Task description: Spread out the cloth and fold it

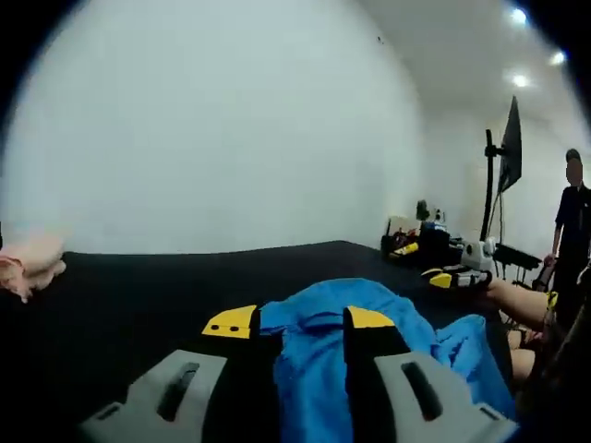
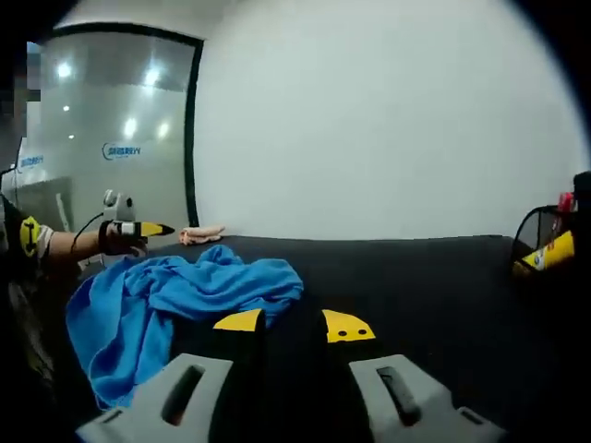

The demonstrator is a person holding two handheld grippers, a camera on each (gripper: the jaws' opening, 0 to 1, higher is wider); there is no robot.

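Note:
A crumpled blue cloth (image 1: pixel 319 369) lies on the black table (image 1: pixel 129 286). In the left gripper view it fills the gap between my left gripper's (image 1: pixel 300 320) yellow-tipped jaws, which stand apart. The right gripper (image 1: pixel 454 277), held by a bare arm, reaches in at that view's right, just beyond the cloth. In the right gripper view the cloth (image 2: pixel 175 295) is heaped at the left, its edge just left of my right gripper (image 2: pixel 294 323), which is open with only bare table between its jaws. The left gripper (image 2: pixel 137 229) hovers over the cloth's far left side.
A pale pink thing (image 2: pixel 201 235) rests on the table's far side. A black basket with yellow items (image 2: pixel 547 251) stands at the table's right end. A person (image 1: pixel 572 231) stands beside a monitor on a stand (image 1: pixel 508 148). A glass wall (image 2: pixel 111 148) is at the left.

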